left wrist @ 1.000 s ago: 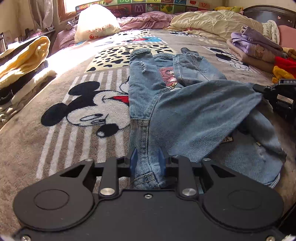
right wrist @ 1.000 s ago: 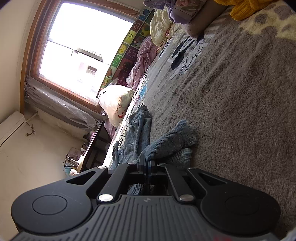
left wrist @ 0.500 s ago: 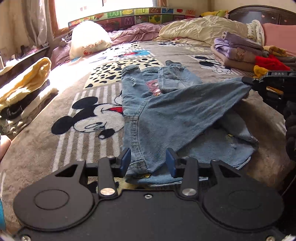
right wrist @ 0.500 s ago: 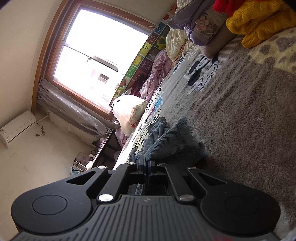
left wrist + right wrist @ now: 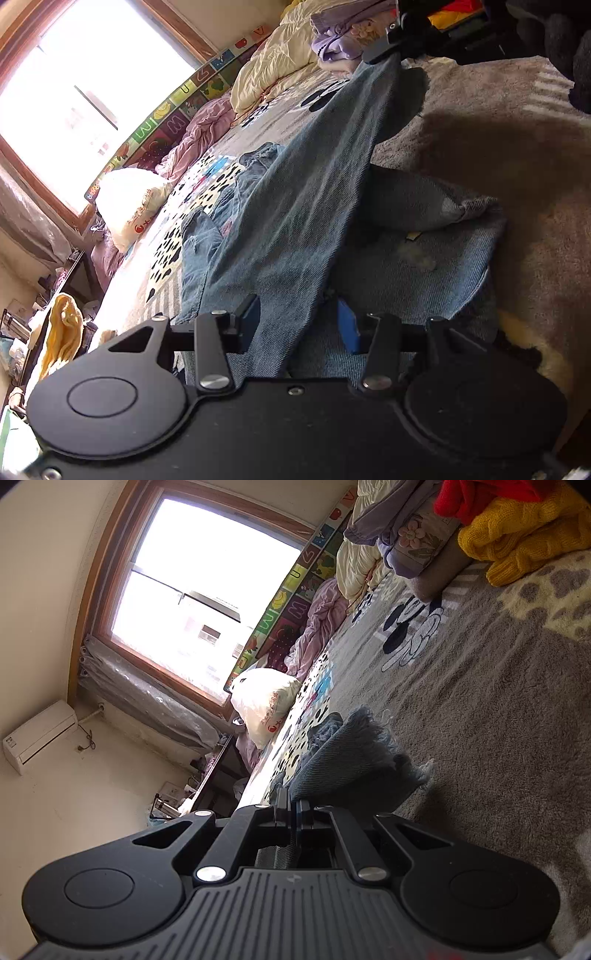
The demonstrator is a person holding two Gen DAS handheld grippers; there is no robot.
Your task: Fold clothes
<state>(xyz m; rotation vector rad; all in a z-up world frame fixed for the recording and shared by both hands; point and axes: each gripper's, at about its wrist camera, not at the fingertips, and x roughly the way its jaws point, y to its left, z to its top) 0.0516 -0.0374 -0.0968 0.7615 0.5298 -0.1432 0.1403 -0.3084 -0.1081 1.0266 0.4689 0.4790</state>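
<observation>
1. Left claw [image 5: 298, 324] stands wide open, its blue pads well apart, with a band of the jeans [image 5: 295, 221] running between them; whether either pad touches the denim is hard to tell.
2. The jeans lie on the grey cartoon-print blanket [image 5: 498, 147] on the bed, one leg lifted and pulled taut toward the upper right.
3. Up there the right claw [image 5: 384, 51] pinches that leg's end; its body is cut off by the frame edge.
4. From the right wrist view, the right claw [image 5: 293, 814] is clamped tight on the frayed hem [image 5: 354, 753], the fingers pressed together with denim between.
5. The waistband is hidden below the left claw's black body.
6. A pile of folded clothes [image 5: 517, 535] sits well apart, partly cropped.
</observation>
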